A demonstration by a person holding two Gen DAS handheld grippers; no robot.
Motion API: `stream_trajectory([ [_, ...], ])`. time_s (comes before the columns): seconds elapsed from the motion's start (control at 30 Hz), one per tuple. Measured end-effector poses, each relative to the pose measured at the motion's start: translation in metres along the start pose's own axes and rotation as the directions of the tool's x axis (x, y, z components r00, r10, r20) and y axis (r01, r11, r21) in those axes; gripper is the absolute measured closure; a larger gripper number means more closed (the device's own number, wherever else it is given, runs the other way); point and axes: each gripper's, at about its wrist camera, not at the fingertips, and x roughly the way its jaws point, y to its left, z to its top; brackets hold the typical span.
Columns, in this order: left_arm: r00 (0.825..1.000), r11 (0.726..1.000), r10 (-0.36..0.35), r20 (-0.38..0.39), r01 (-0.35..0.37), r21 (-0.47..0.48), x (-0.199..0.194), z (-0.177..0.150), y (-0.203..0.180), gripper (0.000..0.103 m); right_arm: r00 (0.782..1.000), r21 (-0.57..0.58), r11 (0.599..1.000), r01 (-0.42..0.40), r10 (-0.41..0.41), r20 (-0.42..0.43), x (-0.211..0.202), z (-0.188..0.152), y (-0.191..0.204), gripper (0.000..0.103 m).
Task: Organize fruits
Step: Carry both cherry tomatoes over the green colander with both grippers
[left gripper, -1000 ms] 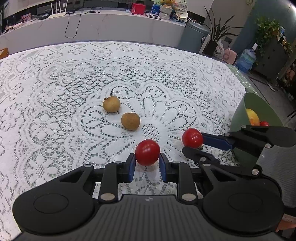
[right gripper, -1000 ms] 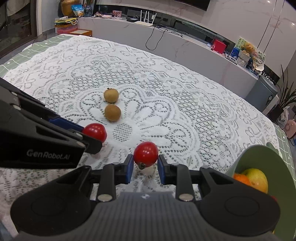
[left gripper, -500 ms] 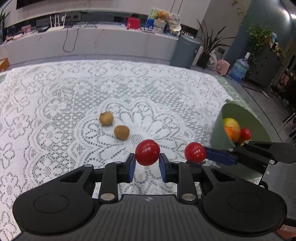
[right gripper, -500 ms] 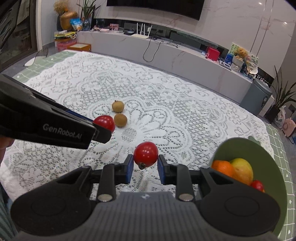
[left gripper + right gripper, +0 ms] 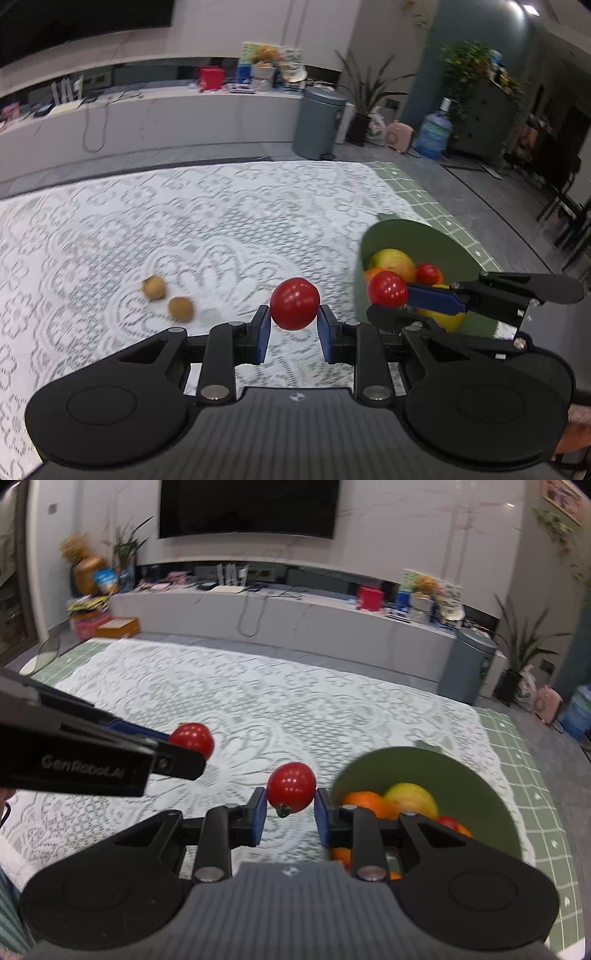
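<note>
My left gripper (image 5: pixel 294 332) is shut on a red tomato (image 5: pixel 294 308), held above the lace cloth. My right gripper (image 5: pixel 290 812) is shut on a second red tomato (image 5: pixel 291 788), close to the rim of the green bowl (image 5: pixel 491 797). In the left wrist view that second tomato (image 5: pixel 387 289) hangs in front of the green bowl (image 5: pixel 454 251), which holds a yellow-green fruit (image 5: pixel 393 260), an orange piece and a small red tomato (image 5: pixel 428 273). Two brown round fruits (image 5: pixel 154 287) (image 5: pixel 181 308) lie on the cloth at the left. The right wrist view shows the left gripper's tomato (image 5: pixel 192 738).
A white lace cloth (image 5: pixel 258 701) covers the table, with green checked cloth (image 5: pixel 535 782) showing at the right edge. Beyond the table stand a grey bin (image 5: pixel 319 125), a low white cabinet (image 5: pixel 280 616), potted plants and a water bottle (image 5: pixel 434 133).
Both grippers have risen with their tomatoes and swung right toward the green bowl. The two brown fruits have slid left and farther off in the left wrist view.
</note>
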Motion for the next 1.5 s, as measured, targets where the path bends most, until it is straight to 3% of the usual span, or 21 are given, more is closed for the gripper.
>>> stream_trajectory([
  [0.4, 0.998, 0.984, -0.065, -0.027, 0.069, 0.164, 0.020, 0.013, -0.051, 0.073, 0.992, 0.143, 0.982, 0.125, -0.125, -0.008, -0.013, -0.021, -0.063, 0.079],
  [0.77, 0.987, 0.944, -0.129, -0.099, 0.152, 0.291, 0.056, 0.023, -0.091, 0.073, 0.984, 0.238, 0.954, 0.180, -0.173, -0.050, -0.012, -0.041, -0.102, 0.079],
  [1.07, 0.955, 0.938, -0.189, -0.229, 0.245, 0.247, 0.101, 0.032, -0.104, 0.073, 0.983, 0.248, 0.952, 0.181, -0.166, -0.080, -0.001, -0.046, -0.120, 0.079],
  [1.5, 0.945, 0.929, -0.139, -0.296, 0.228, 0.290, 0.132, 0.028, -0.118, 0.073, 0.971, 0.195, 0.956, 0.219, -0.194, -0.138, 0.022, -0.048, -0.135, 0.079],
])
